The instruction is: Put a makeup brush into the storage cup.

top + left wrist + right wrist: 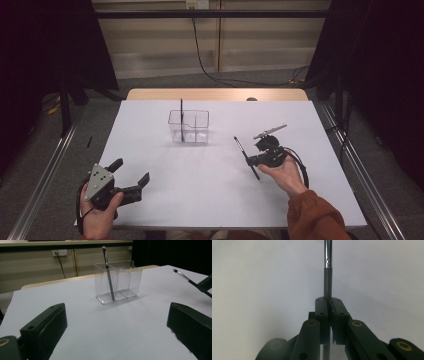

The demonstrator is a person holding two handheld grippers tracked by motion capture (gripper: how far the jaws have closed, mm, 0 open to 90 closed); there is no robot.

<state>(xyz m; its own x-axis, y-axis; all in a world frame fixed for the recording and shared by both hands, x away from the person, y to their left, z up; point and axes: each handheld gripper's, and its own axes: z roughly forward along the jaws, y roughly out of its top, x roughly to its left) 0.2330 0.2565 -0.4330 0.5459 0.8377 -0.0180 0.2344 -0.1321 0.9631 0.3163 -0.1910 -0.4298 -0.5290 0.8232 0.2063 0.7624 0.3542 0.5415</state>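
A clear plastic holder with compartments stands on the white table top, a little behind the middle. One thin dark brush leans upright in its left compartment. My right gripper hovers right of the holder, shut on the handle of a second dark brush, whose tip points away toward the far left. The left gripper view shows that brush at its right edge. My left gripper is near the front left corner, open and holding nothing, aimed at the holder.
The white sheet covers most of a wooden table; its far strip shows bare. Metal rails run along both sides on the floor. A black cable trails over the floor behind. Dark curtains stand at both sides.
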